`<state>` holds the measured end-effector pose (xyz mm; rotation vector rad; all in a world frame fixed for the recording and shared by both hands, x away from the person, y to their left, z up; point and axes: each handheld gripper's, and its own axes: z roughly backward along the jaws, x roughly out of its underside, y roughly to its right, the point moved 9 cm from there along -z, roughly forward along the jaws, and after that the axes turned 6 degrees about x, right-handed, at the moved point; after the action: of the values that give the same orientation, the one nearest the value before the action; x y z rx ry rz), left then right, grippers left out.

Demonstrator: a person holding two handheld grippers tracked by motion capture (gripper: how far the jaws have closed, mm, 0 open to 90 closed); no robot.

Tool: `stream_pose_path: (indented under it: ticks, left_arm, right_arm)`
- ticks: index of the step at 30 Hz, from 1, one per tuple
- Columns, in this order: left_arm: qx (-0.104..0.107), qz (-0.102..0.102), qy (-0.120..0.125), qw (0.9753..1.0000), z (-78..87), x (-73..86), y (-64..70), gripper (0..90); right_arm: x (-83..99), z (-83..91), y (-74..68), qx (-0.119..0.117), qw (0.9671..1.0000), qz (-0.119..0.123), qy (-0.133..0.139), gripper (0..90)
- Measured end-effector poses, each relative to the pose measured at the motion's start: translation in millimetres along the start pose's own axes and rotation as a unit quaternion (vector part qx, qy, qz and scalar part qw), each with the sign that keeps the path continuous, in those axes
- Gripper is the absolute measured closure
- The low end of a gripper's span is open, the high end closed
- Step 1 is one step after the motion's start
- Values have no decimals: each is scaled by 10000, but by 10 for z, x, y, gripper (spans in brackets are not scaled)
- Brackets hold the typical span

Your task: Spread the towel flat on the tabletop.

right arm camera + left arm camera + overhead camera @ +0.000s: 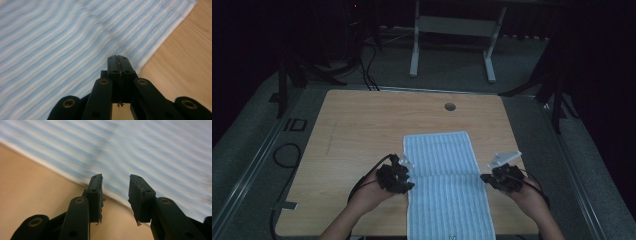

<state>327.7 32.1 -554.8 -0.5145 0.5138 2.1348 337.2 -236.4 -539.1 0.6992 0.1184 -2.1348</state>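
Observation:
A blue-and-white striped towel (444,182) lies flat along the middle of the wooden table (357,125), with a crease across its middle. My left gripper (408,184) sits at the towel's left edge by the crease; in the left gripper view it (115,182) is open, its jaws apart over the towel's (150,152) hem with nothing between them. My right gripper (484,178) is at the towel's right edge by the same crease; in the right gripper view it (117,58) is shut, jaws pressed together just above the towel (62,42), with no cloth visibly pinched.
A round cable hole (450,106) is near the table's far edge. The towel's near end hangs at the front edge. Beyond the table stand a white desk frame (452,40) and dark stands with cables on the floor.

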Motion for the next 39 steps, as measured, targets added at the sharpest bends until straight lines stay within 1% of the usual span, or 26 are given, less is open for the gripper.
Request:
stream_pose_path:
  ticks: [1, 2, 3, 4, 5, 6, 7, 8, 9, 11, 13, 15, 18, 20, 22, 23, 24, 25, 26, 28, 30, 32, 33, 36, 38, 39]
  left_arm:
    - [13, 103, 9, 9999, -47, -47, -91, 634]
    - [-70, 195, -43, 9998, -97, -79, -188, 638]
    - [-83, 272, -53, 9996, -135, -102, -244, 670]
    - [27, 384, -89, 9992, -205, -129, -318, 671]
    - [-24, 455, -144, 9989, -257, -138, -394, 671]
    - [-24, 455, -144, 9989, -257, -138, -394, 672]
    - [-96, 496, -348, 9981, -370, -125, -509, 671]
    - [-114, 578, -391, 9975, -421, -122, -556, 671]
    - [-108, 598, -446, 9972, -459, -116, -588, 671]
    - [78, 694, -463, 9965, -562, -123, -621, 670]
    - [99, 661, -427, 9969, -603, -152, -638, 668]
    - [9, 623, -465, 9970, -618, -192, -686, 666]
    - [-211, 516, -497, 9972, -648, -263, -775, 666]
    - [-304, 591, -498, 9965, -669, -316, -841, 667]
    - [-359, 663, -503, 9959, -690, -370, -895, 666]
    - [-335, 707, -501, 9957, -703, -397, -909, 663]
    - [-335, 707, -501, 9957, -703, -397, -909, 647]
    - [-351, 666, -512, 9958, -725, -441, -938, 645]
    - [-350, 680, -492, 9959, -735, -462, -959, 640]
    - [-359, 787, -466, 9952, -747, -502, -1018, 634]
    - [-384, 857, -452, 9946, -760, -543, -1072, 634]
    - [-428, 866, -459, 9943, -764, -557, -1094, 633]
    - [-506, 752, -439, 9949, -785, -596, -1133, 632]
    - [-515, 764, -479, 9946, -745, -603, -1147, 602]
    - [-423, 735, -280, 9960, -663, -604, -1073, 600]
    - [-384, 703, -233, 9965, -631, -592, -1035, 600]
  right_arm:
    - [-55, -113, 43, -52, 10000, -29, -57, 895]
    - [-106, -223, 96, -42, 9999, -42, -102, 895]
    - [-146, -333, 154, -6, 9998, -97, -195, 896]
    - [-174, -408, 196, 35, 9996, -108, -246, 896]
    - [-219, -520, 250, 121, 9995, -63, -290, 895]
    - [-245, -605, 290, 142, 9993, -62, -338, 895]
    - [-260, -686, 308, 81, 9991, -101, -407, 893]
    - [-262, -759, 321, 49, 9988, -107, -477, 892]
    - [-260, -829, 340, 44, 9983, -154, -552, 892]
    - [-246, -935, 350, 23, 9975, -211, -671, 887]
    - [-232, -1011, 345, -3, 9970, -229, -739, 881]
    - [-250, -1030, 344, -11, 9971, -294, -695, 878]
    - [-272, -1050, 378, 87, 9969, -267, -730, 856]
    - [-298, -1075, 420, 79, 9968, -307, -730, 856]
    - [-328, -1105, 482, 152, 9962, -375, -765, 856]
    - [-348, -1123, 519, 168, 9958, -405, -806, 856]
    - [-348, -1123, 519, 168, 9958, -405, -806, 856]
    - [-387, -1161, 598, 278, 9949, -422, -872, 856]
    - [-400, -1172, 620, 296, 9946, -439, -897, 856]
    - [-431, -1200, 667, 294, 9938, -532, -935, 857]
    - [-472, -1239, 736, 190, 9929, -731, -915, 860]
    - [-500, -1270, 806, 192, 9908, -976, -920, 865]
    - [-527, -1294, 839, 213, 9900, -1041, -932, 865]
    - [-566, -1304, 838, 291, 9906, -903, -988, 841]
    - [-583, -1259, 797, 211, 9925, -824, -874, 822]
    - [-580, -1205, 759, 174, 9936, -804, -773, 821]
